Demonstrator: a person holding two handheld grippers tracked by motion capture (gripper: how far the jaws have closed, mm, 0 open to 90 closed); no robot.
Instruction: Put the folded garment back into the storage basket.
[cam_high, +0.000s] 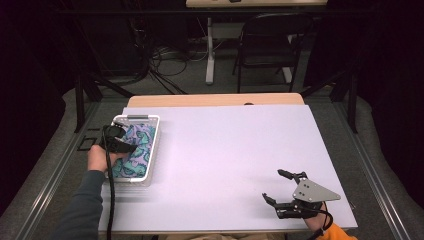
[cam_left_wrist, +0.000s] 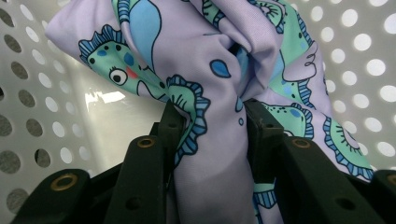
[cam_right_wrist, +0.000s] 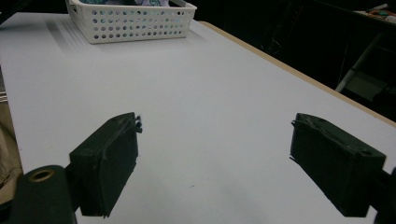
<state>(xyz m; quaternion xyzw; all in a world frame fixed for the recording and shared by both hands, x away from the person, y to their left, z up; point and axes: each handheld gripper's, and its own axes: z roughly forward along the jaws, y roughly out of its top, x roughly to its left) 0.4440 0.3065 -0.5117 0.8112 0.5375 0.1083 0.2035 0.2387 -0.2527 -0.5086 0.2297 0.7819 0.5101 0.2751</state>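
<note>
The left tool (cam_high: 120, 142) sits inside the white perforated basket (cam_high: 155, 145) at the 9 o'clock side of the desk (cam_high: 225, 150), as the high view shows. The person's left hand (cam_high: 97, 159) holds it from the basket's near-left corner, and its cable (cam_high: 110, 200) trails toward 6 o'clock across the dark sleeve (cam_high: 82, 210).

In the left gripper view, the left tool (cam_left_wrist: 212, 123) is closed on a bunched fold of the patterned cloth (cam_left_wrist: 205, 70): both black pads press against the fabric from either side. The cloth is lilac with green and blue seahorse figures. It lies within the basket, whose perforated wall (cam_left_wrist: 37, 107) stands around it at 9 o'clock and 3 o'clock in that view. In the high view, the cloth (cam_high: 137, 150) fills most of the basket's interior.

The right tool (cam_high: 282, 187) is at the 5 o'clock corner of the desk, well apart from the basket. Its jaws stand wide open with nothing between them, and the grey three-cornered plate (cam_high: 312, 191) is on top. In the right gripper view, the right tool (cam_right_wrist: 215, 154) is just above bare desk surface (cam_right_wrist: 210, 93), and the basket (cam_right_wrist: 135, 21) appears at 11 o'clock, far from the jaws.

Behind the desk, at 12 o'clock in the high view, a dark folding chair (cam_high: 270, 45) stands on the floor.
</note>
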